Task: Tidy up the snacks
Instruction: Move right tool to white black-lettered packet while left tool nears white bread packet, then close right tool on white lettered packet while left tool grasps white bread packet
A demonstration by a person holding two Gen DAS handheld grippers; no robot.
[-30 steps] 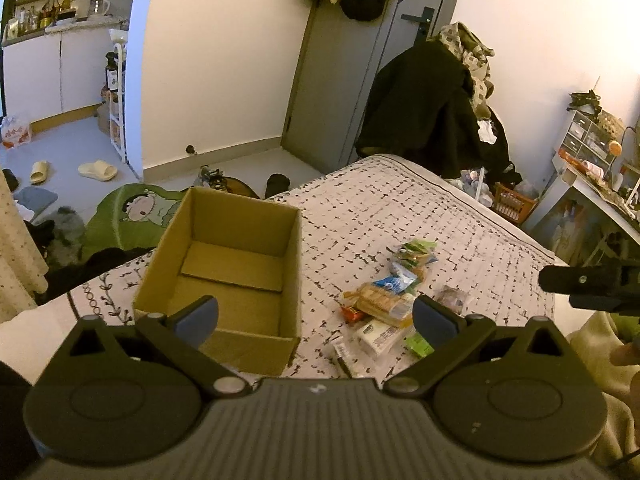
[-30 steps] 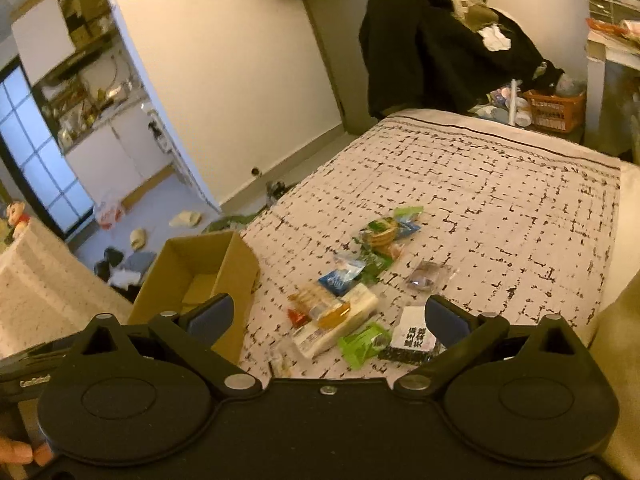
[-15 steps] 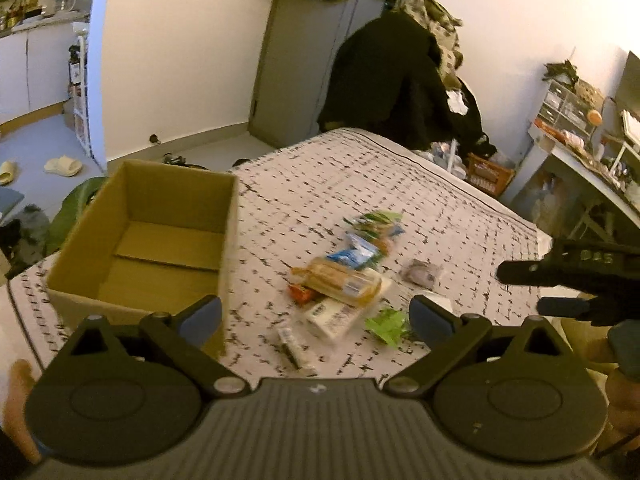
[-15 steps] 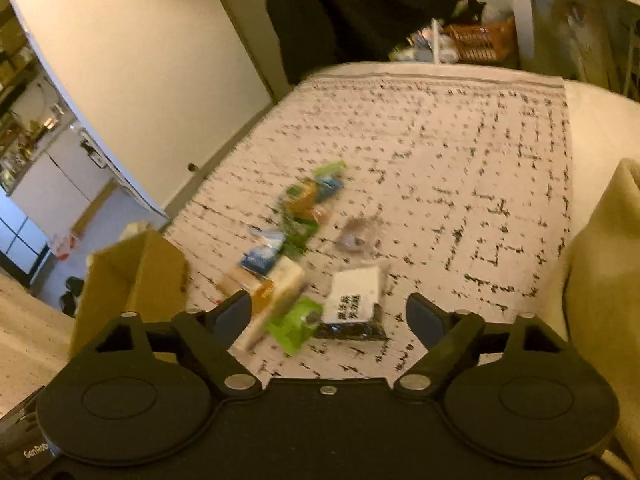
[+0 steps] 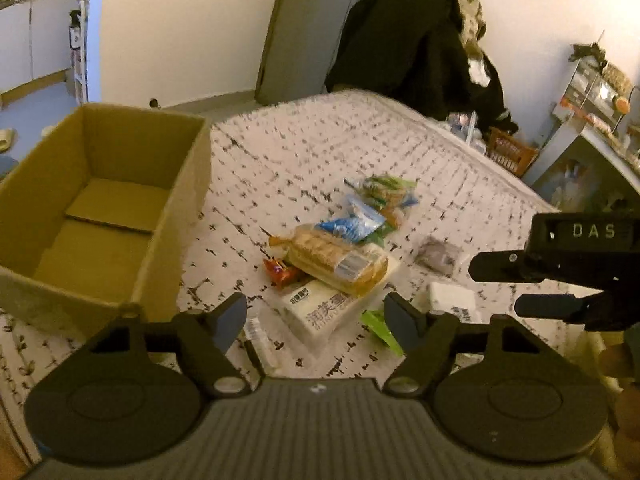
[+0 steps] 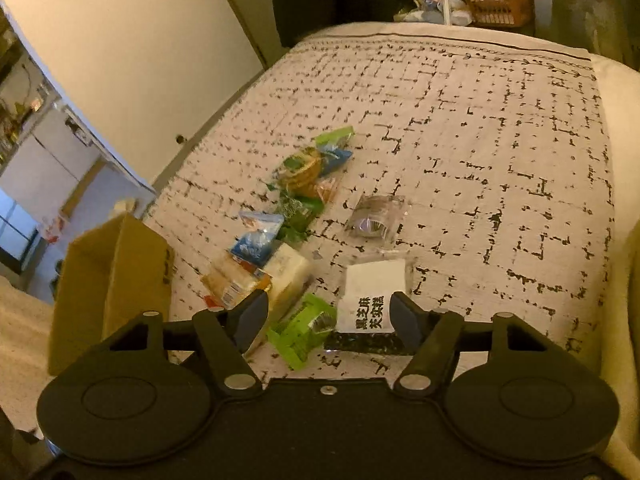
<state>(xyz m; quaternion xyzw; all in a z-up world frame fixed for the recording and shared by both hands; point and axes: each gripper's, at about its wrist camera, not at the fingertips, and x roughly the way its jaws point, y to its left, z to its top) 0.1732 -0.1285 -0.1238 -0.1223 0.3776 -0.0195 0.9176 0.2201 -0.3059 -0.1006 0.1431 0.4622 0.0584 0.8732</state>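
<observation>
Lying in a loose heap at the middle of the left wrist view, the snacks (image 5: 340, 256) rest on the patterned bed cover (image 5: 320, 148): a clear-wrapped biscuit pack (image 5: 338, 260) sits on top of a white packet (image 5: 320, 312), with a blue pouch (image 5: 352, 224) just behind it and a green wrapper (image 5: 378, 330) at the lower right of the pile. Toward the left edge of that frame stands an open cardboard box (image 5: 100, 208), with nothing visible inside it, just beside the heap. At the bottom of the frame the left gripper (image 5: 316, 320) hangs over the white packet, its jaws closing but still apart and gripping nothing. In the right wrist view the right gripper (image 6: 330, 314) hovers at lower centre above a green packet (image 6: 304, 330) and a white-labelled dark packet (image 6: 370, 304); its jaws are likewise closing, partly apart, with no pad pressing on either. A clear-wrapped dark snack (image 6: 376, 218) lies apart, just beyond them. A brown basket (image 6: 496, 6) sits on the floor past the bed, at upper right.
</observation>
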